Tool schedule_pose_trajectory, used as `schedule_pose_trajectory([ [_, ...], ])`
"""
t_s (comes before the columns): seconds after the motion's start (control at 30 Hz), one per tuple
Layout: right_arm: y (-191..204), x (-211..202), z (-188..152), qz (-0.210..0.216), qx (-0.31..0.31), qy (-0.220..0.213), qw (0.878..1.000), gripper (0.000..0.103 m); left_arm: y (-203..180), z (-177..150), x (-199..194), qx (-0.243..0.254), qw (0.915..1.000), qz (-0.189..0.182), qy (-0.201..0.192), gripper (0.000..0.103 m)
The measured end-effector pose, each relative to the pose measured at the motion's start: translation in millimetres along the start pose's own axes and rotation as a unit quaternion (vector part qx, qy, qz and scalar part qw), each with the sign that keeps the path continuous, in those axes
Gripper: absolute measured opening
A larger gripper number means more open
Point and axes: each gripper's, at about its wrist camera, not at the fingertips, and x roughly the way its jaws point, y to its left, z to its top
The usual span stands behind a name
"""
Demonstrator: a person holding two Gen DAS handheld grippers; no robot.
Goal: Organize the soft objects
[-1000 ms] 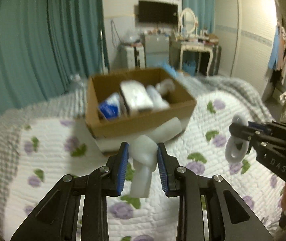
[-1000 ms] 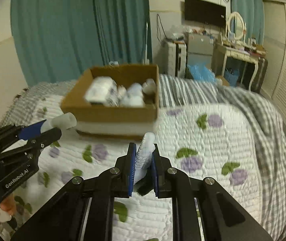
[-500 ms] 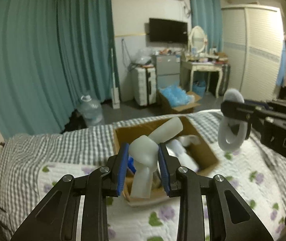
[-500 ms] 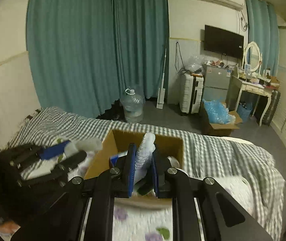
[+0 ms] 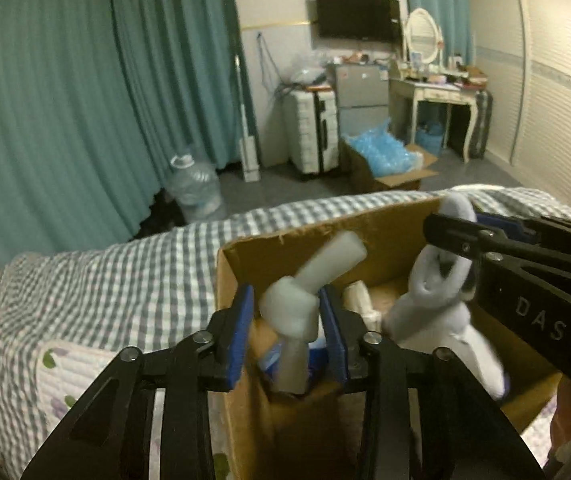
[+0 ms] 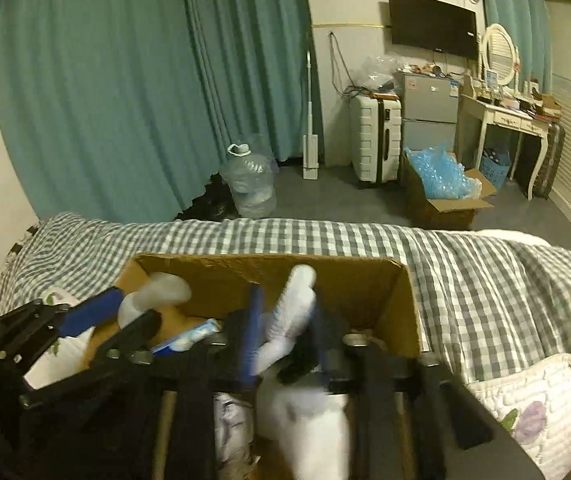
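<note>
My left gripper (image 5: 287, 334) holds a knotted white foam strip (image 5: 301, 304) over the near edge of the open cardboard box (image 5: 389, 216); its jaws stand slightly wider than before, the pads just beside the knot. My right gripper (image 6: 283, 334) is over the same box (image 6: 269, 264), its jaws spread and motion-blurred, with a knotted white sock (image 6: 293, 320) sliding down between them. In the left wrist view the right gripper (image 5: 461, 240) and the sock (image 5: 441, 304) hang over the box's right half. Other soft white and blue items lie inside.
The box sits on a bed with a grey checked cover (image 6: 465, 264) and a flowered white quilt (image 6: 533, 400). Beyond the bed are teal curtains (image 6: 125, 80), a water jug (image 6: 249, 188), a suitcase (image 6: 373, 140) and another box of blue plastic (image 6: 441, 188).
Both grippers moved forward and down over the box. The right gripper's jaws have opened and the sock is dropping; the left gripper's jaws have widened a little around the foam.
</note>
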Motion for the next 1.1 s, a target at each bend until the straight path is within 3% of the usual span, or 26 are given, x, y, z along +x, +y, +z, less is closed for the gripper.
schedule_pose_trajectory([
  [0.03, -3.5, -0.1, -1.1, -0.002, 0.004, -0.005, 1.0, 0.069, 2.1, -1.9, 2.9, -0.003, 1.0, 0.002, 0.001, 0.04],
  [0.1, -9.4, -6.9, -2.5, -0.001, 0.015, -0.021, 1.0, 0.075, 6.3, -4.8, 1.8, -0.009, 1.0, 0.0, 0.0, 0.078],
  [0.13, -11.2, -12.3, -2.0, -0.002, 0.018, -0.024, 1.0, 0.075, 7.5, -5.0, -0.8, -0.012, 0.9999, -0.006, -0.004, 0.084],
  [0.27, -16.9, -49.9, 4.1, -0.014, 0.02, -0.041, 0.999, 0.075, 10.6, -1.9, -17.6, -0.022, 0.9993, 0.01, -0.028, 0.085],
  [0.4, -19.6, -118.3, 21.8, -0.033, 0.013, -0.071, 0.997, 0.075, 11.1, 8.5, -51.7, -0.026, 0.9989, 0.007, -0.038, 0.085],
  [0.53, -6.8, -201.5, 38.7, -0.053, -0.004, -0.111, 0.992, 0.081, 8.2, 28.3, -124.8, -0.021, 0.9962, 0.009, -0.083, 0.085],
  [0.63, 9.0, -274.7, 48.1, -0.06, -0.018, -0.152, 0.986, 0.09, 9.5, 41.8, -186.6, -0.023, 0.9915, 0.006, -0.128, 0.096],
  [0.8, 40.9, -387.9, 46.1, -0.068, -0.042, -0.223, 0.971, 0.103, 15.3, 50.0, -300.6, -0.035, 0.9757, 0.007, -0.216, 0.099],
  [0.87, 54.2, -419.6, 40.3, -0.073, -0.048, -0.237, 0.968, 0.103, 19.4, 44.2, -339.9, -0.041, 0.9684, 0.009, -0.246, 0.099],
  [1.1, 85.1, -476.2, -4.3, -0.066, -0.07, -0.26, 0.961, 0.103, 40.5, 0.5, -427.6, -0.063, 0.9454, 0.032, -0.318, 0.101],
])
